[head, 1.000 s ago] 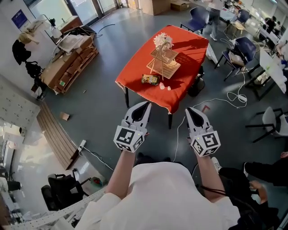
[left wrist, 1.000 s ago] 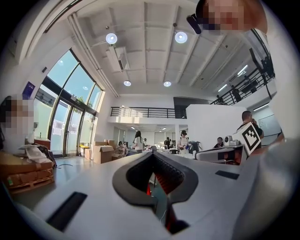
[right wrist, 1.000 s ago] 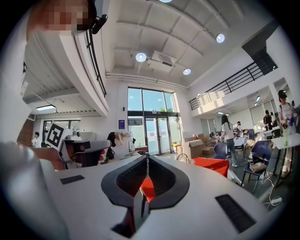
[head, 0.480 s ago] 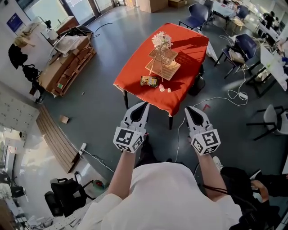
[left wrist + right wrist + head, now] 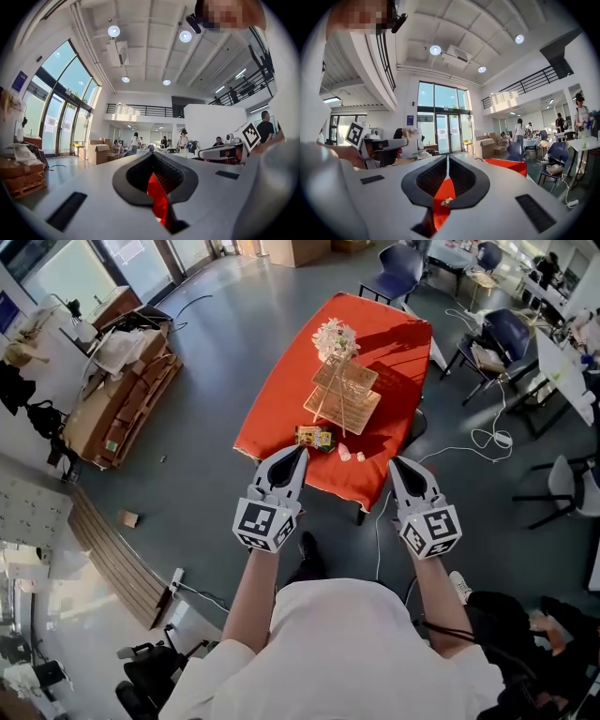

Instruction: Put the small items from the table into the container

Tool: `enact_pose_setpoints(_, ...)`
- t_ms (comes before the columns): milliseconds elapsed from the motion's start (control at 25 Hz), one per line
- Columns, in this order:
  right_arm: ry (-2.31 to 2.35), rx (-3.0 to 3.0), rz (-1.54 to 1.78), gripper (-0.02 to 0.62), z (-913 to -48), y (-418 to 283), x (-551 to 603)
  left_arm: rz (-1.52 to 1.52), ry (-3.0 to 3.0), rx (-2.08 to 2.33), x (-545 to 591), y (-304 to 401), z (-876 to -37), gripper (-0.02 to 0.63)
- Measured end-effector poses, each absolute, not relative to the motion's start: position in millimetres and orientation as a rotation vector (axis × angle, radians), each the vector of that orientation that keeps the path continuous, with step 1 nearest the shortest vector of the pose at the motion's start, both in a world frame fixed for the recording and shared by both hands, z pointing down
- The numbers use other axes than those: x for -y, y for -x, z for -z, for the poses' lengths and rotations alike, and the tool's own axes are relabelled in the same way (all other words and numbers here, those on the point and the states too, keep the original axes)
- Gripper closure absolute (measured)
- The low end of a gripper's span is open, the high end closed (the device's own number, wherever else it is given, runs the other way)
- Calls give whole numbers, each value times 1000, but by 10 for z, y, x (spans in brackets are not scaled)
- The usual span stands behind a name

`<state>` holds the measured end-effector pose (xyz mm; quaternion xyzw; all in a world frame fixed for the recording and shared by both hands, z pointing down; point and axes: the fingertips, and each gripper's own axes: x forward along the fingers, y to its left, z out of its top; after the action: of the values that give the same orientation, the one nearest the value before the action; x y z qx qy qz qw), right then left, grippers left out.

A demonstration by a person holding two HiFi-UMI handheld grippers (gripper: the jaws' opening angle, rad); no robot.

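Note:
A red-clothed table [image 5: 281, 399] stands ahead of me. On it are a wooden rack-like container [image 5: 342, 395] topped by a white flower bunch [image 5: 336, 338], a yellow-green snack packet [image 5: 314, 437] and two small pale items [image 5: 345, 455] near the front edge. My left gripper [image 5: 300, 453] is shut and empty, its tip just short of the packet. My right gripper [image 5: 396, 463] is also shut and empty, at the table's front right corner. Through the left gripper's [image 5: 152, 154] jaws only red cloth [image 5: 158, 201] shows. Behind the right gripper's [image 5: 447, 157] shut tips a small item [image 5: 446, 201] lies on the cloth.
Stacked cardboard on pallets [image 5: 112, 399] lies to the left. Blue chairs [image 5: 398, 268] and desks stand behind and right of the table, and a white cable [image 5: 487, 439] runs across the floor. Several people stand far off in the hall [image 5: 519, 129].
Both grippers have moved forward to the table, still shut. The table now lies closer, and the gripper tips reach its front edge.

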<state>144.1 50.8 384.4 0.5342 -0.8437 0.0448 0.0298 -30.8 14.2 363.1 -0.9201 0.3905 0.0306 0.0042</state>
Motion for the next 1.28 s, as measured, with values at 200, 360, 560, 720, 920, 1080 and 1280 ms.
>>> enact_pose_setpoints(200, -1702, 2570, -142, 581, -3873, -1258, 27, -67, 2907, -1133, 424, 471, -3665, 600)
enact_pose_setpoints(360, -1732, 2539, -165, 581, -3945, -1153, 280, -53, 2933, -1071, 733, 542, -3741, 598)
enact_pose_setpoints(560, -1710, 2523, -208, 581, -4095, -1171, 520, -47, 2963, -1062, 995, 487, -3869, 598)
enact_pose_setpoints(720, -1680, 2525, -236, 581, -4222, -1286, 733, -41, 2979, -1106, 1186, 391, -4043, 598)
enact_pose_setpoints(920, -1591, 2483, -316, 580, -4574, -1406, 949, -26, 3008, -1187, 1305, 337, -4292, 600)
enact_pose_setpoints(1080, -1499, 2420, -403, 574, -5177, -1579, 1124, 13, 3039, -1218, 1354, 228, -4642, 598)
enact_pose_setpoints(1280, -1367, 2306, -568, 535, -6205, -1794, 1278, 62, 3071, -1295, 1356, 191, -5044, 598)
